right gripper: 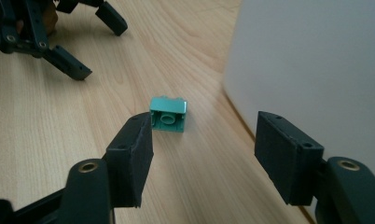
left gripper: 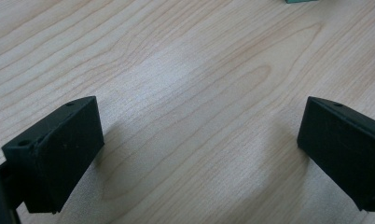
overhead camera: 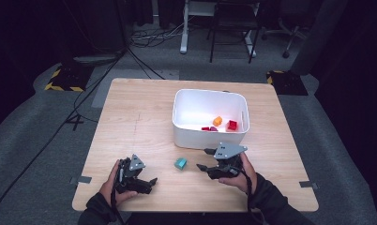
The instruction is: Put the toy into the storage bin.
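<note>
Fingers [right gripper: 129, 158] open, white bin [overhead camera: 186, 136] holding orange block [overhead camera: 217, 121], red blocks [overhead camera: 232, 125]

In the left gripper view, a small teal plastic brick [left gripper: 298, 1] is cut off by the top edge, so only a sliver of its lower side shows. In the right gripper view, the white plastic bin [right gripper: 311, 60] runs out of the frame at the top and right, and its near wall hides whatever lies inside. In the high view, the small orange block [overhead camera: 217, 121], the red block [overhead camera: 232, 125] and a dark red piece [overhead camera: 208, 128] in the bin are too small to tell their shapes.
</note>
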`<state>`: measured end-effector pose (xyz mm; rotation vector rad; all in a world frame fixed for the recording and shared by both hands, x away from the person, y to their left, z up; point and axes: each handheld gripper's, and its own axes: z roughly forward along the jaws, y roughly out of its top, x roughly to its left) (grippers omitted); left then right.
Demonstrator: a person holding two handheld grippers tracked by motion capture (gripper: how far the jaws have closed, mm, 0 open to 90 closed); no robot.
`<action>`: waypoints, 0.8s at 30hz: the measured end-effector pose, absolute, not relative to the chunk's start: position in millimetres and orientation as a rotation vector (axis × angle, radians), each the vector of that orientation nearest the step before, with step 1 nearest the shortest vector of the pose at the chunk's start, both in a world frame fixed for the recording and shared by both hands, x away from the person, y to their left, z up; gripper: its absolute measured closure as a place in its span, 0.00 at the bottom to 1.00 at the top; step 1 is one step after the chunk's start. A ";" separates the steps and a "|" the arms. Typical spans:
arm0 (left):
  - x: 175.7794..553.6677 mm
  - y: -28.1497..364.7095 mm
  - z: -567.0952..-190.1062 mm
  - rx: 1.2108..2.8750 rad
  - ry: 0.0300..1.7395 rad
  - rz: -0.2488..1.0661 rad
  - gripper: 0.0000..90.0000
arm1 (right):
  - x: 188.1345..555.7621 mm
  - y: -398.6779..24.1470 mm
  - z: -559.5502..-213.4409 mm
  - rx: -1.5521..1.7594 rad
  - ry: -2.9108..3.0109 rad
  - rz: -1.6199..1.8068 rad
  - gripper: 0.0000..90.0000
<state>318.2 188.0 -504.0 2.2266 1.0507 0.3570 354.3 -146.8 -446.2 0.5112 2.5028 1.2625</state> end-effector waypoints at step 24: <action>317.9 188.1 -503.9 2.226 1.053 0.360 0.01 | 370.3 -96.4 -494.9 0.530 2.612 1.251 0.39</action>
